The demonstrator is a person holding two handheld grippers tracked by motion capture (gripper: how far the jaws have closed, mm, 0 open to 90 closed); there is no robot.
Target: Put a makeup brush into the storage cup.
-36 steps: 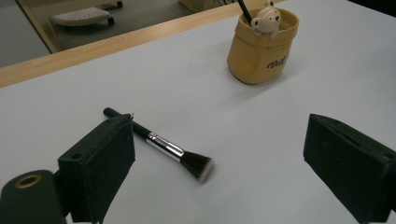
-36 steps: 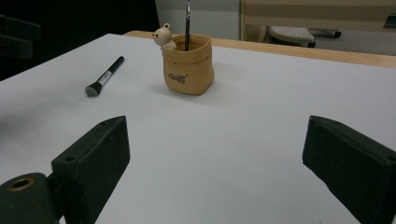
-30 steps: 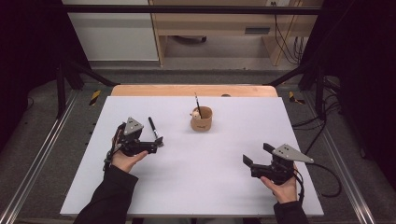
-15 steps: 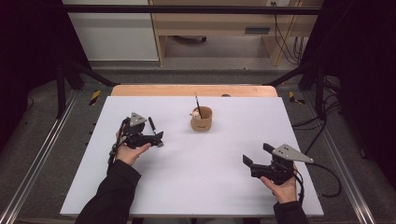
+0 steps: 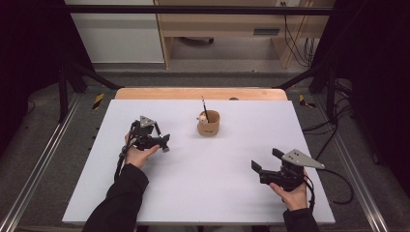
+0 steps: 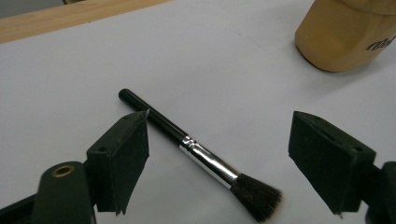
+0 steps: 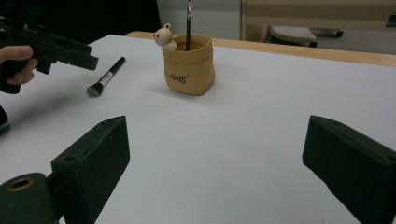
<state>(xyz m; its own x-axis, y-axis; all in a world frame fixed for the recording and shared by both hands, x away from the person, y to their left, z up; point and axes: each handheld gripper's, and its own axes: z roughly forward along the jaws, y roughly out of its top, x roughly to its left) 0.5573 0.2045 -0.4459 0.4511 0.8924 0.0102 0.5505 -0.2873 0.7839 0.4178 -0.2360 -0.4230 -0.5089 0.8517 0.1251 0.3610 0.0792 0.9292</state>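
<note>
A makeup brush [image 6: 196,151] with a black handle, silver ferrule and dark bristles lies flat on the white table [image 5: 203,193]. My left gripper [image 6: 224,144] is open just above it, one jaw on each side of the brush and touching nothing. In the high view the left gripper [image 5: 165,143] sits left of a tan cup [image 5: 209,123]. The cup [image 7: 189,63] has a small bear figure [image 7: 163,36] on its rim and a thin brush [image 7: 188,18] standing in it. My right gripper [image 5: 266,160] rests open near the front right, empty.
A wooden strip [image 5: 200,93] runs along the table's far edge. Metal rails [image 5: 43,159] flank the table. Cables [image 5: 333,186] trail off the right side. In the right gripper view, the lying brush [image 7: 105,77] is left of the cup, under the left gripper [image 7: 51,46].
My left gripper has moved right and forward, coming over the lying brush. The right gripper and the cup have not moved.
</note>
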